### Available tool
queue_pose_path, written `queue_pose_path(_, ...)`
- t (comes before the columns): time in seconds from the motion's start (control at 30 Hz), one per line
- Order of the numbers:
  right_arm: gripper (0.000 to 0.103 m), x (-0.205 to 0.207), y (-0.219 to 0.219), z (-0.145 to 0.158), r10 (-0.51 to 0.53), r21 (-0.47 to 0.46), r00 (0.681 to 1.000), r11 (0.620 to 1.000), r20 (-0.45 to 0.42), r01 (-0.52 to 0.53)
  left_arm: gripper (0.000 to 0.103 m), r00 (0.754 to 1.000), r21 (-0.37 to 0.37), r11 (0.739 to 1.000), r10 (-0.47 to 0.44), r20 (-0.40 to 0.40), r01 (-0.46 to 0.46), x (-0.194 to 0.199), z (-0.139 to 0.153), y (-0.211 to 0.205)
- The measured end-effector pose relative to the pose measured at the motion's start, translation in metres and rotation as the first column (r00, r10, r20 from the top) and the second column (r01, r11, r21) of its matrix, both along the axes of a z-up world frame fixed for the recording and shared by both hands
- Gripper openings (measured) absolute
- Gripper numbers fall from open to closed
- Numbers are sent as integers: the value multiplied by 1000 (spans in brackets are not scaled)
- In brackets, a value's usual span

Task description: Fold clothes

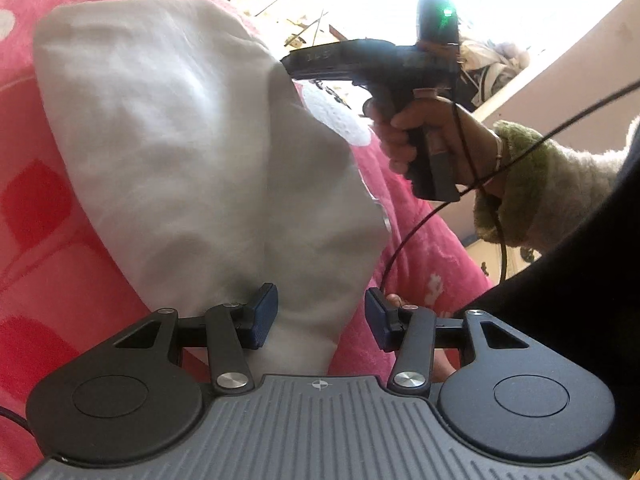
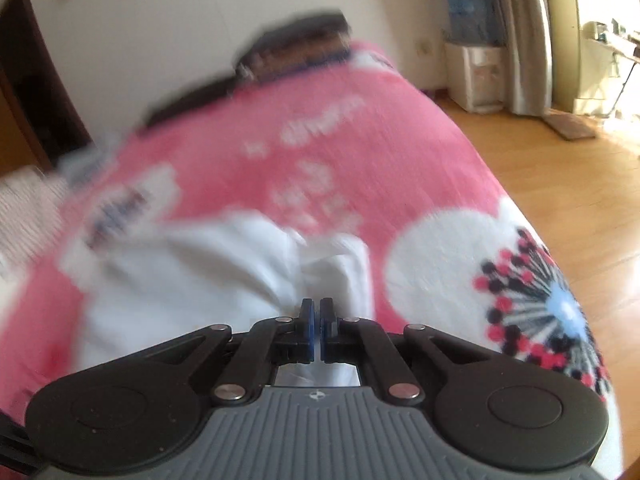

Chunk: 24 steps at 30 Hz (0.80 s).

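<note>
A white garment lies bunched on a pink patterned blanket. In the left wrist view my left gripper stands open at the garment's near end, with a fold of the cloth between its blue pads and not pinched. A hand holds my right gripper, whose tip meets the garment's far edge. The right wrist view is blurred. There my right gripper is shut, with the white garment at and under its pads, apparently pinching a thin fold.
The blanket covers a bed that ends at a wooden floor on the right. A dark object lies at the bed's far end by the wall. A black cable hangs from the right gripper. A fuzzy green cuff covers the wrist.
</note>
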State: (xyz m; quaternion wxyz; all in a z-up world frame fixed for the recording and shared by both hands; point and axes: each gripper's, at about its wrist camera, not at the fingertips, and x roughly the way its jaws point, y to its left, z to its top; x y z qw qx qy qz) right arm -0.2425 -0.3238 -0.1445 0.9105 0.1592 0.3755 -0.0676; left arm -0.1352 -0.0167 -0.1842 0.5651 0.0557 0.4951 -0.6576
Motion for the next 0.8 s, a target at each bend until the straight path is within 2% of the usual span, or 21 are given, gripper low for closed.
queue_pose_path(0.1, 4, -8, 1, 17, -5, -75, 1000, 997, 29, 7, 48, 1000, -3, 1000, -4, 2, 4, 1, 1, 1)
queue_pose_path(0.17, 4, -19, 2, 38, 3, -117, 996, 993, 91, 8, 48, 1000, -6, 1000, -10, 10, 10, 1, 2, 0)
queue_pose_path(0.27, 4, -27, 16, 66, 142, -124, 974, 985, 175, -121, 48, 1000, -12, 1000, -17, 15, 17, -2, 1, -1)
queue_pose_path(0.37, 4, -18, 49, 72, 358, -140, 922, 930, 149, -339, 48, 999, -11, 1000, -21, 33, 21, -6, 3, -1)
queue_pose_path(0.47, 3, -5, 81, 47, 512, -177, 859, 847, 13, -502, 48, 998, -21, 1000, -8, 56, 10, -9, 11, 2)
queue_pose_path(0.53, 3, 1, 79, 18, 473, -204, 871, 847, -134, -491, 49, 998, -47, 999, 6, 60, -3, -10, 19, 11)
queue_pose_path(0.57, 3, 1, 73, 10, 444, -196, 880, 860, -166, -471, 50, 998, -57, 998, 10, 58, -7, -10, 22, 15)
queue_pose_path(0.63, 4, -4, 65, 20, 423, -169, 896, 881, -134, -441, 50, 999, -72, 997, 13, 53, -9, -11, 25, 23)
queue_pose_path(0.7, 4, -12, 66, 38, 459, -167, 885, 870, -72, -465, 50, 998, -77, 997, 20, 53, -16, -10, 26, 27)
queue_pose_path(0.73, 4, -16, 67, 48, 495, -165, 868, 853, -45, -496, 50, 998, -79, 997, 27, 54, -23, -9, 26, 28)
queue_pose_path(0.8, 4, -25, 75, 59, 604, -130, 796, 787, -39, -604, 50, 998, -92, 995, 50, 44, -46, -2, 26, 30)
